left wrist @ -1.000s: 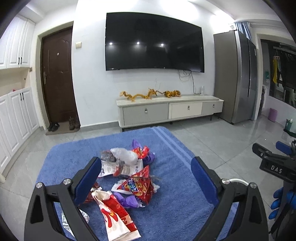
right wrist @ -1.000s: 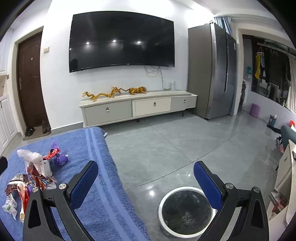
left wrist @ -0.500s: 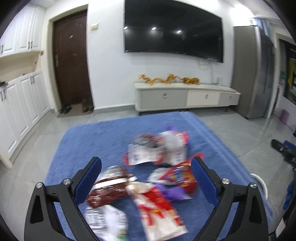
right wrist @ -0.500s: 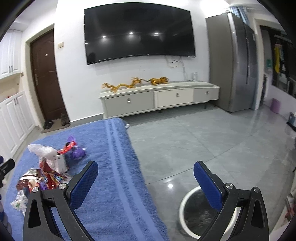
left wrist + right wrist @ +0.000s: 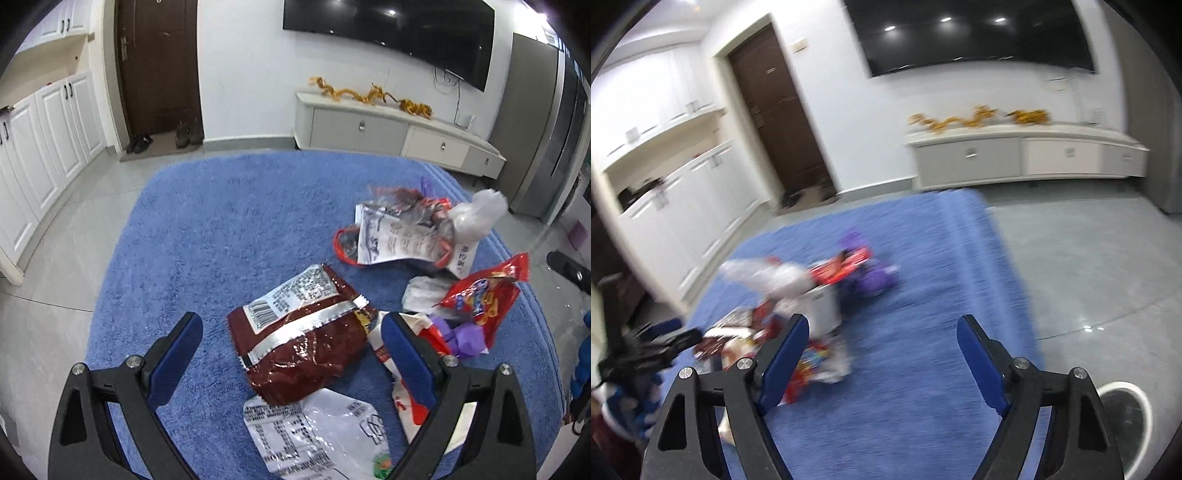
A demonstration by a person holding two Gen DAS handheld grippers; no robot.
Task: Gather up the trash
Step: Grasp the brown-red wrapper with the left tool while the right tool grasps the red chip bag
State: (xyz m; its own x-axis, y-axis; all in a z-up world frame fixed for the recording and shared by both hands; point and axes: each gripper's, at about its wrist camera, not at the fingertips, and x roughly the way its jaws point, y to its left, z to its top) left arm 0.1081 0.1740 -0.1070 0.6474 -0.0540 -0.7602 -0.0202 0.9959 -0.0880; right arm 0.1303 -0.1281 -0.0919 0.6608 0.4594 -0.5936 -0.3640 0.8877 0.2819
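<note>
Your left gripper [image 5: 291, 350] has dropped closer, spread wide and empty above the dark red wrapper [image 5: 299, 341] on the blue rug [image 5: 221, 229]. Your right gripper [image 5: 881, 356] has swung toward the blurred trash pile [image 5: 798, 306], closing on nothing; the bin [image 5: 1126, 410] is cut off.

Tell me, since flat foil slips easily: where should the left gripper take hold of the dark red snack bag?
Probably by the dark red snack bag at its puffed lower body, coming down from above. It lies flat on the blue rug, seam up, already framed by the open left gripper, so its crinkled bulge gives the jaws something to pinch; the flat label end likely offers less.
</note>
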